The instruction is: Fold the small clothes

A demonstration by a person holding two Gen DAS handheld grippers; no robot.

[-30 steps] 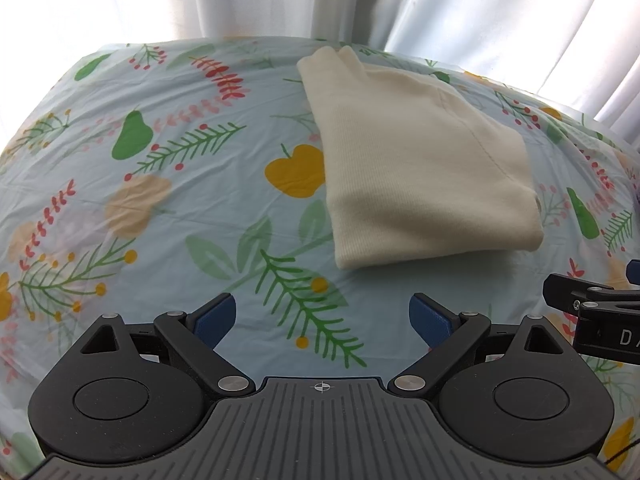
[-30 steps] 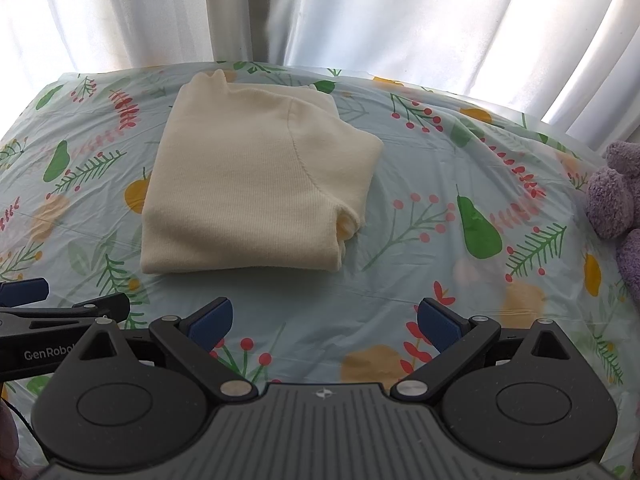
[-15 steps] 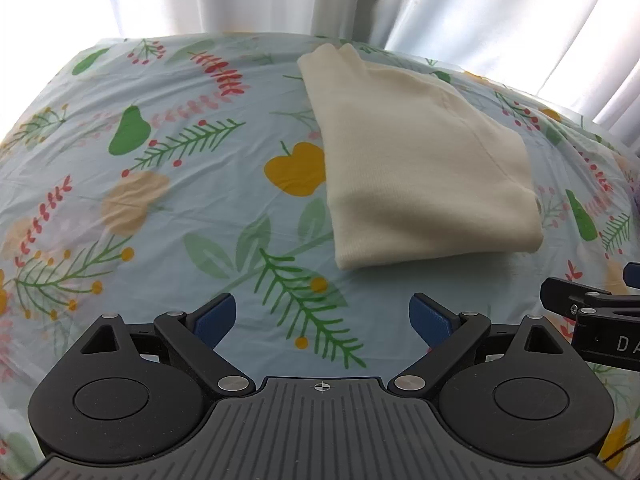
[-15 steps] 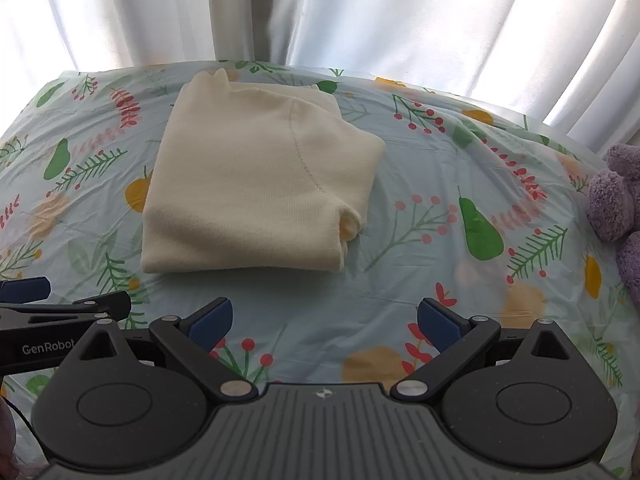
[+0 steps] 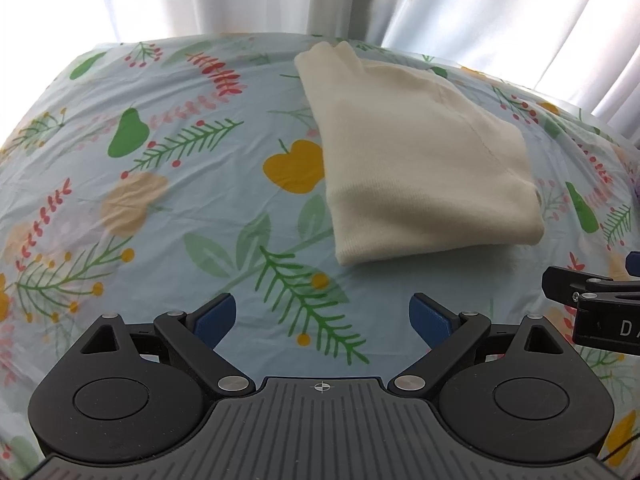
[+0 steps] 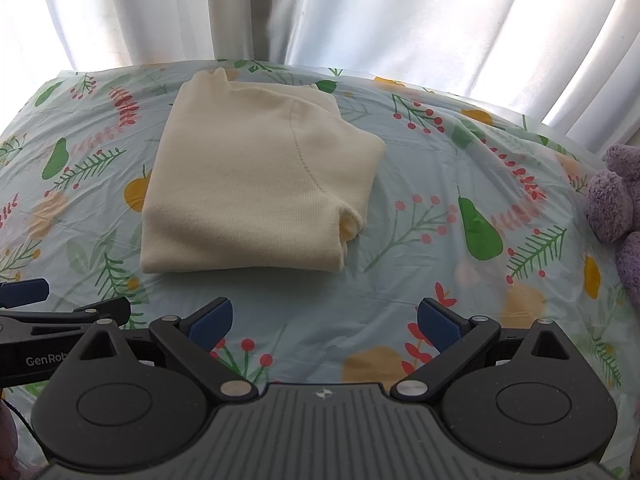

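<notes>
Lying folded on the floral sheet [image 6: 420, 248], the cream sweater [image 6: 256, 188] sits ahead of both tools, apart from them; the left gripper [image 5: 322, 314] has it forward and to its right, the right gripper [image 6: 324, 318] forward and to its left, each spread wide with nothing between its blue pads [image 6: 210, 322]

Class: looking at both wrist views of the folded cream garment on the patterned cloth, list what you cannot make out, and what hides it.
- Cream garment: its underside and inner layers, hidden by its own top fold in both views.
- Purple plush toy: cut off by the right wrist view's right edge.
- Right tool: mostly cut off by the left wrist view's right edge.
- Patterned cloth: its near part, hidden behind the left tool.
</notes>
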